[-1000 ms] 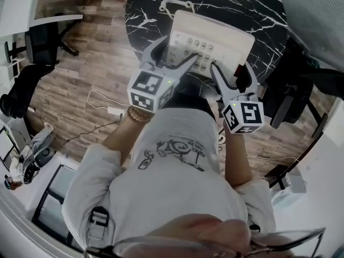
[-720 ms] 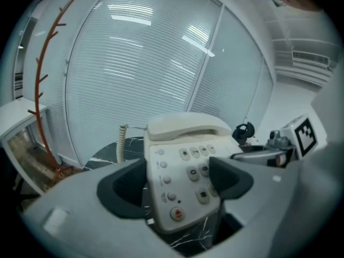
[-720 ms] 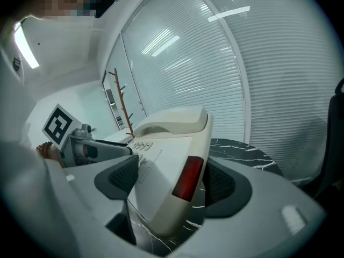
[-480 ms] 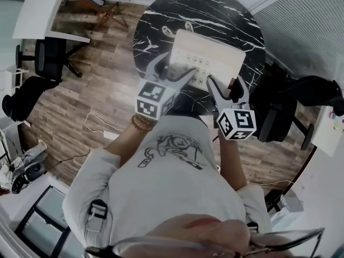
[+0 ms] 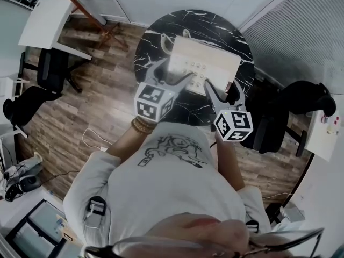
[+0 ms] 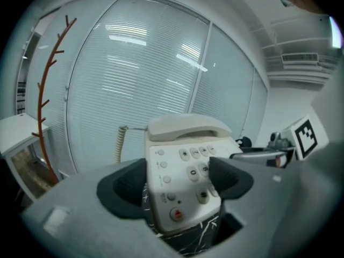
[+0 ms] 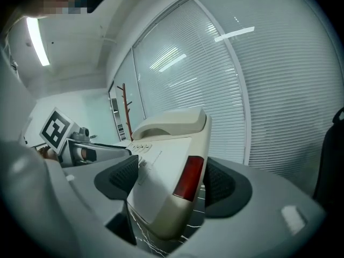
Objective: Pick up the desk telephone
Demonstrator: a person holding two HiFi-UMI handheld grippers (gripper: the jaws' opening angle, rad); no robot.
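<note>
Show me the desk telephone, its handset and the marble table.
desk telephone (image 5: 210, 58): head view, its cream body.
handset (image 6: 188, 127): left gripper view, its middle.
marble table (image 5: 215, 23): head view, bare far side.

Desk telephone (image 6: 183, 155) keys partly behind left hand-held gripper (image 6: 177, 181), print blurred; cord (image 6: 119, 144) end hidden

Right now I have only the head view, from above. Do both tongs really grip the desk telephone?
Observer: Yes for the left. In the left gripper view, the left tongs clamp the desk telephone at its keypad corner.
Operator: And the right ones?
Observer: The right tongs squeeze the other near corner, one pad beside a red panel.
Operator: Is the handset in place?
Observer: Yes, the handset lies in its cradle at the far end.
</note>
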